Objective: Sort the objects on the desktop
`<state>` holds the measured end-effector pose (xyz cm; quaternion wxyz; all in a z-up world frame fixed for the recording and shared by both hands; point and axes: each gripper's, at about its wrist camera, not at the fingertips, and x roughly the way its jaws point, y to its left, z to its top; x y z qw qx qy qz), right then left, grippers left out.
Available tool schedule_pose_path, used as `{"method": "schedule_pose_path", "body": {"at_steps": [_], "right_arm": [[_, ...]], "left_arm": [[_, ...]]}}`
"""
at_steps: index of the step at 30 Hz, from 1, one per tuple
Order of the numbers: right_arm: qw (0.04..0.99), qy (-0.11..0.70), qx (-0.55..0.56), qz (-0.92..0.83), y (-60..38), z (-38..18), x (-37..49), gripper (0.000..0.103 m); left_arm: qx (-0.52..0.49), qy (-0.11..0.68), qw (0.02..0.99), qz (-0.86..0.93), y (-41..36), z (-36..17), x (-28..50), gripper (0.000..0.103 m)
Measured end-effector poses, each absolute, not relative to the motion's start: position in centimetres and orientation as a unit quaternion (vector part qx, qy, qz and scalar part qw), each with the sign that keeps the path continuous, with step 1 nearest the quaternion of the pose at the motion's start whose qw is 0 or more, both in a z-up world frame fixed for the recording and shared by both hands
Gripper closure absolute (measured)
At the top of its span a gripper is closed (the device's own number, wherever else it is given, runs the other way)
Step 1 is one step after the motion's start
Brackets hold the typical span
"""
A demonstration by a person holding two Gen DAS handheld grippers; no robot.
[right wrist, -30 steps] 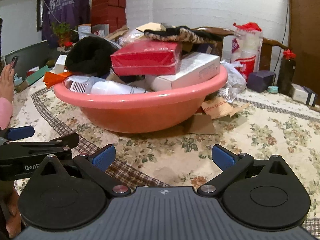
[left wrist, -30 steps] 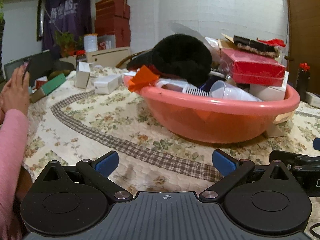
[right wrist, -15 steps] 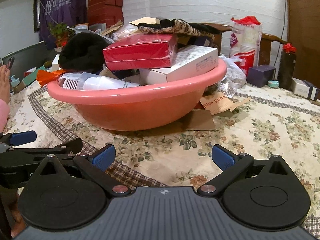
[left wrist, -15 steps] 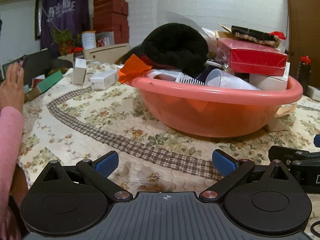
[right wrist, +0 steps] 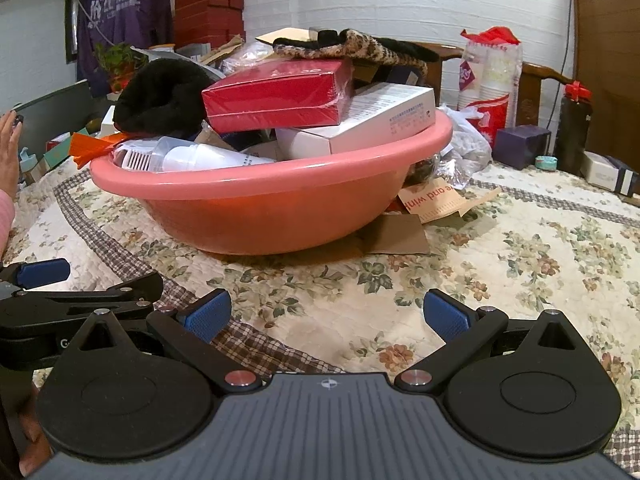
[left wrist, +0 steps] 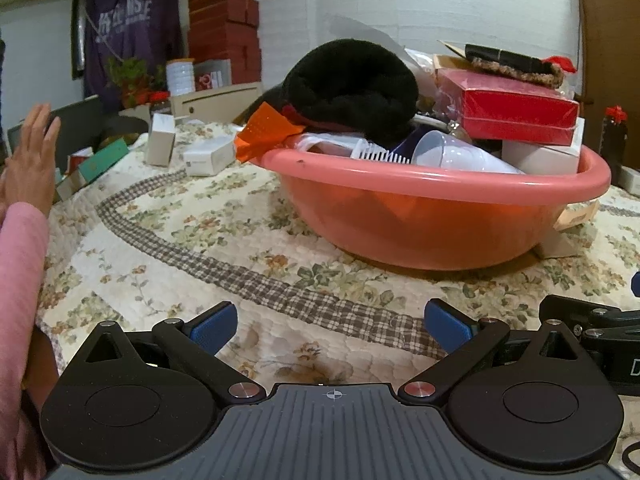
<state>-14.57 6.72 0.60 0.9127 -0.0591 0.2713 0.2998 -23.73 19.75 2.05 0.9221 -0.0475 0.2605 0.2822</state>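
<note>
A pink plastic basin stands on the floral quilt, piled high. In it lie a black fuzzy hat, a red box, a white box, a clear cup, a white comb and a leopard-print item. My left gripper is open and empty, low over the quilt in front of the basin. My right gripper is open and empty, beside the left one.
Small white boxes and a green box lie at the far left. A person's hand in a pink sleeve is at the left edge. Cardboard scraps, a cup pack, a purple box and a dark bottle stand at the right.
Both grippers have dropped lower and drawn slightly nearer the basin, so it looms larger and its rim sits higher in view. Both stay open and empty.
</note>
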Motion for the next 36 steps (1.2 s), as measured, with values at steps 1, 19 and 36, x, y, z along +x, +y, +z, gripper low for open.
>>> {"method": "schedule_pose_path", "body": {"at_steps": [1,19,36], "right_arm": [[0.913,0.271,-0.058,0.300,6.71,0.60,-14.57,0.001],[0.912,0.275,-0.056,0.299,6.53,0.46,-14.36,0.001],[0.912,0.275,-0.056,0.299,6.45,0.51,-14.23,0.001]], "left_arm": [[-0.047,0.261,0.922,0.282,19.74,2.06,-23.70,0.000],[-0.036,0.258,0.923,0.284,19.49,2.07,-23.59,0.000],[-0.024,0.259,0.921,0.290,19.12,2.16,-23.53,0.000]]}}
